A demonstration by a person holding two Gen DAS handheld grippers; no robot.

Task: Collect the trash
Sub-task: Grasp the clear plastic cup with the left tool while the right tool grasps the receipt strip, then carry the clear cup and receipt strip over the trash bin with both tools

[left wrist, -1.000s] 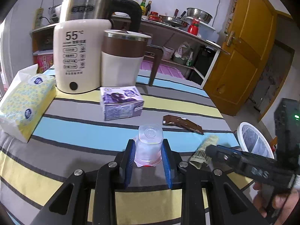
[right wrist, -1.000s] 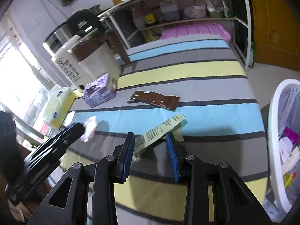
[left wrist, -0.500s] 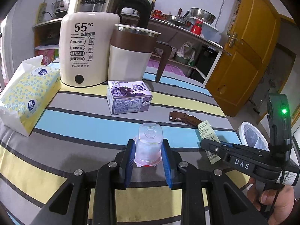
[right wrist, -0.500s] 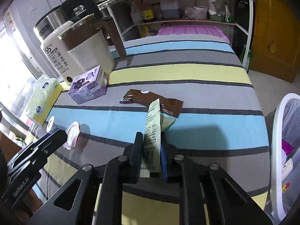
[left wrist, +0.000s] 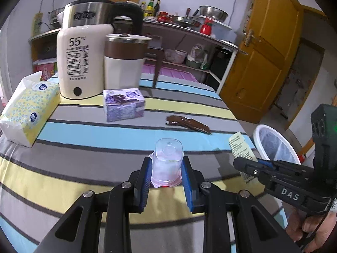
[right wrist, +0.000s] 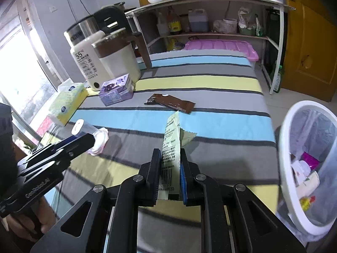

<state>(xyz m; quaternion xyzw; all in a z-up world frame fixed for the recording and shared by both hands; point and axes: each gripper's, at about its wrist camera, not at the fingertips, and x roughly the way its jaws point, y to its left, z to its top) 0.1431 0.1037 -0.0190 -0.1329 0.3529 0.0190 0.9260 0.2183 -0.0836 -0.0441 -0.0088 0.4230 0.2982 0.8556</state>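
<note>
The right claw [right wrist: 170, 176] grips a pale green wrapper [right wrist: 171, 147], its long axis running forward beyond the fingertips; the left claw [left wrist: 166, 178] clamps a clear plastic cup [left wrist: 167, 160], base pointing forward, above the striped surface [left wrist: 94, 135].

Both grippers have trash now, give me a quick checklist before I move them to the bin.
1. Left gripper shut on the plastic cup: ok.
2. Right gripper shut on the green wrapper: ok; its jaws have just closed on it.
3. Wrapper lifted off the table: ok.
4. Bin open, room inside: ok.
5. Path from right gripper to bin clear: ok.
6. Table free of trash: not ok, brown wrapper remains.
</note>
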